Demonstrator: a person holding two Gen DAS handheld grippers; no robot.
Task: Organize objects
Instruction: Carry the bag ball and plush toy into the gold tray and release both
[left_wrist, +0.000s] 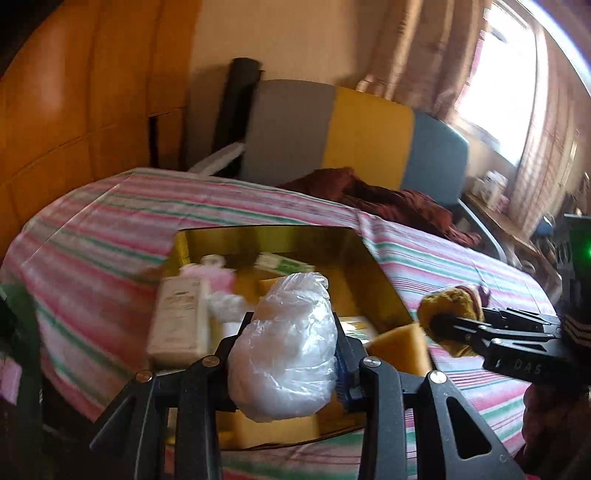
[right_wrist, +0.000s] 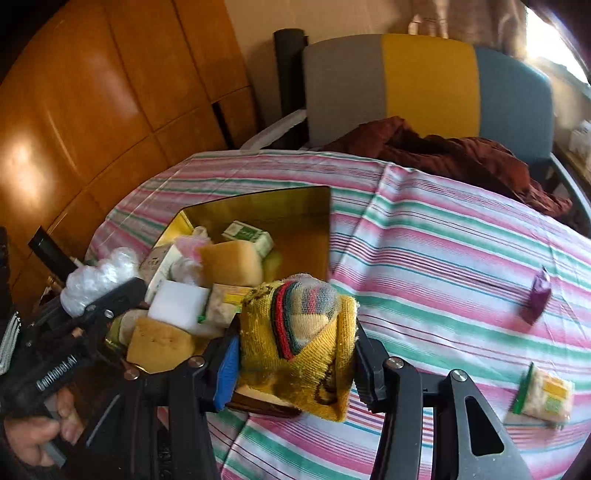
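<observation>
While I look along the left gripper (left_wrist: 284, 354), its jaws clamp a white plastic bag bundle (left_wrist: 284, 343) above the near end of the gold box (left_wrist: 332, 243), which sits crowded with a cream bottle (left_wrist: 181, 317) and sponges. To the right, the right gripper (left_wrist: 439, 325) pinches a yellow cloth (left_wrist: 452, 304).

From the right wrist, that gripper (right_wrist: 295, 354) grips the yellow cloth (right_wrist: 299, 343) beside the box (right_wrist: 295, 206); a purple sachet (right_wrist: 537, 299) and small packet (right_wrist: 546, 395) lie far right on the striped tablecloth (right_wrist: 443, 258).
</observation>
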